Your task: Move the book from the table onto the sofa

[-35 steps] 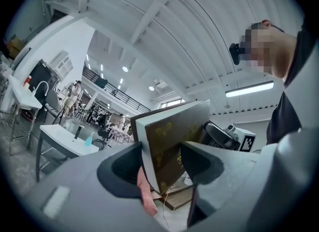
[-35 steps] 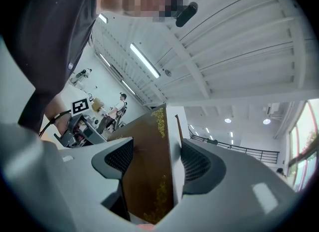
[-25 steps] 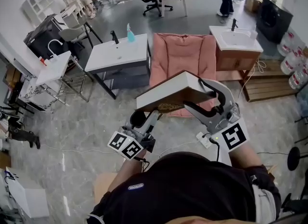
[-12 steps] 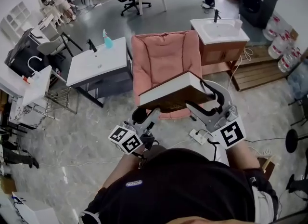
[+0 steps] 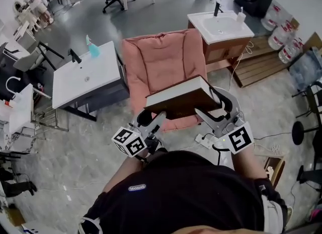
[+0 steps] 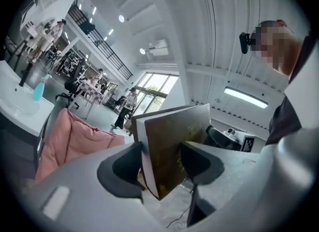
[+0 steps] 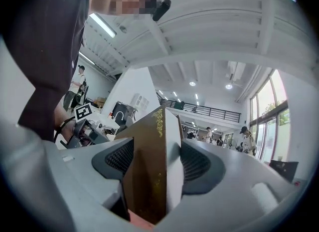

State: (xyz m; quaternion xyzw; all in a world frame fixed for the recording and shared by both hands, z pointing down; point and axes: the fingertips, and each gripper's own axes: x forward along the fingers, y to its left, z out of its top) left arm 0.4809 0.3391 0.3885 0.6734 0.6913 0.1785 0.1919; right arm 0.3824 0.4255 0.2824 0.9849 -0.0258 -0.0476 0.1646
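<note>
- Pink cushions cover the sofa (image 5: 161,62), which fills the upper centre of the head view, directly beyond the book. The coming move is probably a carry forward and down onto its seat.
- White washbasin unit (image 5: 85,77), left of the sofa, carries a teal bottle (image 5: 93,48) at its back edge. Its basin looks empty, and no container matters to the task.
- Brown-covered, white-edged, the book (image 5: 176,93) rests on no desk. It hangs in the air at frame centre, overlapping the sofa's front edge in the picture. Its long axis runs left to right, the right end slightly higher.
- Right gripper (image 5: 214,106) takes the book's right end, its fingers clamped across the book's thickness.
- Left gripper (image 5: 151,120) takes the lower-left end, its fingers likewise pressed on cover and pages. Neither hand is clearly nearer the sofa.
</note>
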